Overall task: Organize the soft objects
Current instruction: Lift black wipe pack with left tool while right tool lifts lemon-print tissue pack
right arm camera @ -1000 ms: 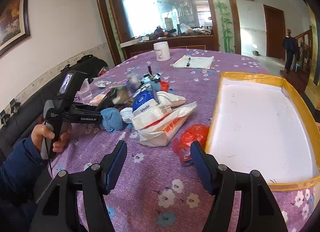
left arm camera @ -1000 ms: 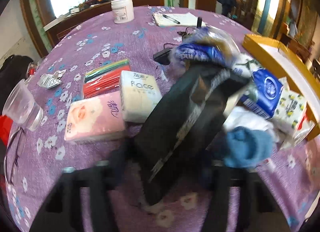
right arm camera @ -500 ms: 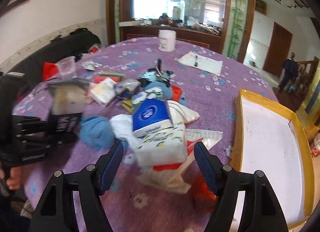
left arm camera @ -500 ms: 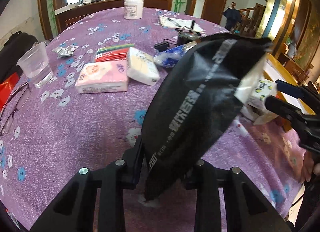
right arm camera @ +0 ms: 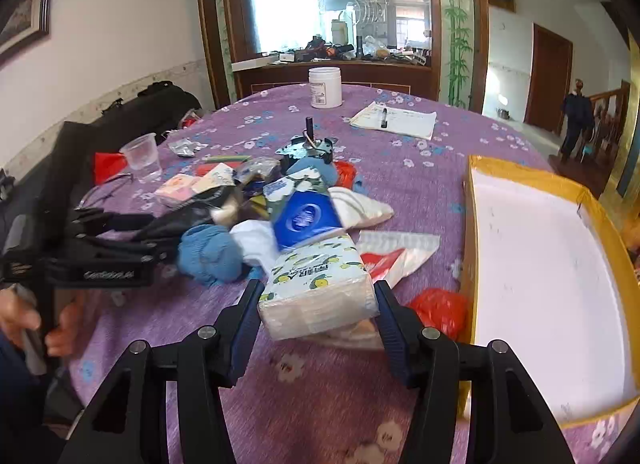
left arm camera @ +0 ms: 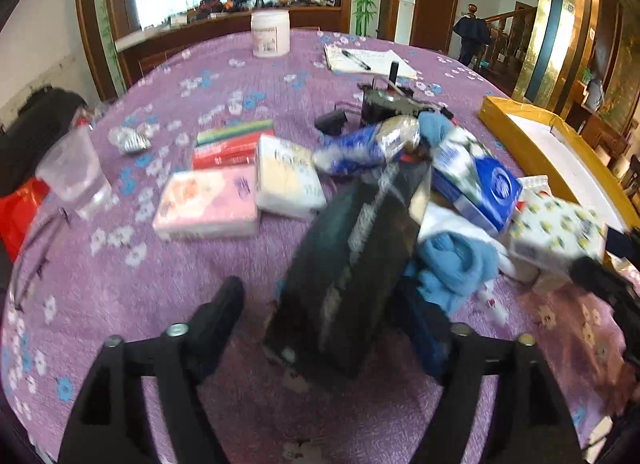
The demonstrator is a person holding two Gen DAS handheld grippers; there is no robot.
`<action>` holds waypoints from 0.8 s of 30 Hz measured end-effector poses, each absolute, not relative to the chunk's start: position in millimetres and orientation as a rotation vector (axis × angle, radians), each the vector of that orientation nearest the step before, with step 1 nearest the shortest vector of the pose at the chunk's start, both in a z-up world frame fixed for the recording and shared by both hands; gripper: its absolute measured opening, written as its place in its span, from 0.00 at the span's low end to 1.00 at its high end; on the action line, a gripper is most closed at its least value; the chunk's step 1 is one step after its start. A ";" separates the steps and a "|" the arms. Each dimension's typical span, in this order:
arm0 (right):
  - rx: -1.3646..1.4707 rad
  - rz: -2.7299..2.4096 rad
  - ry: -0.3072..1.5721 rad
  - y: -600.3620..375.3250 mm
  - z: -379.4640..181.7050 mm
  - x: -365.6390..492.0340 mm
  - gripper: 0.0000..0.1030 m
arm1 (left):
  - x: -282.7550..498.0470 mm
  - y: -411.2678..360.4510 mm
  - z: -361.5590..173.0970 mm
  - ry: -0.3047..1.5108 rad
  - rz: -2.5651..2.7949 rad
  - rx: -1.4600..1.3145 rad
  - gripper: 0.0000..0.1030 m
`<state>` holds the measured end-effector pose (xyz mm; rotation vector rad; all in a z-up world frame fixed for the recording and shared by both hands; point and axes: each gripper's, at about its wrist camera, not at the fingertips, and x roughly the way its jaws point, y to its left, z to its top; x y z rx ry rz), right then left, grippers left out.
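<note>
My left gripper (left arm camera: 320, 296) hangs over the purple tablecloth with its jaws opening. A black foil bag (left arm camera: 352, 264) stands tilted between them; the left pad is clear of it. A blue woolly cloth (left arm camera: 456, 260) and a blue tissue pack (left arm camera: 488, 188) lie just right of the bag. My right gripper (right arm camera: 318, 292) is closing on a lemon-print tissue pack (right arm camera: 320, 284), with both pads against its sides. That pack lies tilted on a white and red plastic bag (right arm camera: 396, 256). In the right wrist view the black bag (right arm camera: 192, 216) sits at the left gripper's tips.
A yellow-rimmed white tray (right arm camera: 472, 224) lies at the right. Pink (left arm camera: 208, 204) and white (left arm camera: 286, 176) tissue packs, a plastic cup (left arm camera: 74, 174), a white jar (left arm camera: 270, 32), a notepad with a pen (left arm camera: 360, 60), a small motor (left arm camera: 384, 100) and a red bag (right arm camera: 440, 308) lie around.
The left jaws went from shut on the raised black bag to wide apart, and the bag sank to the table. The right gripper moved forward over the pile and narrowed around the lemon-print pack.
</note>
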<state>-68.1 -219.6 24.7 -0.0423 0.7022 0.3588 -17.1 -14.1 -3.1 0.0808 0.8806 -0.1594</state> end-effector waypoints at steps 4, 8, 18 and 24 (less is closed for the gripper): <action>0.004 0.405 0.703 -222.9 25.4 -82.1 0.58 | -6.7 -20.9 0.9 0.843 -0.128 0.128 0.73; 0.023 0.443 0.691 -222.5 27.5 -92.1 0.58 | -5.2 -20.7 -4.0 0.856 -0.143 0.125 0.47; 0.134 0.473 0.634 -247.3 40.6 -100.9 0.58 | -28.3 -6.6 18.2 0.843 -0.249 -0.032 0.33; 0.163 0.480 0.613 -253.7 45.4 -103.9 0.58 | -37.8 -21.4 32.7 0.819 -0.302 -0.041 0.33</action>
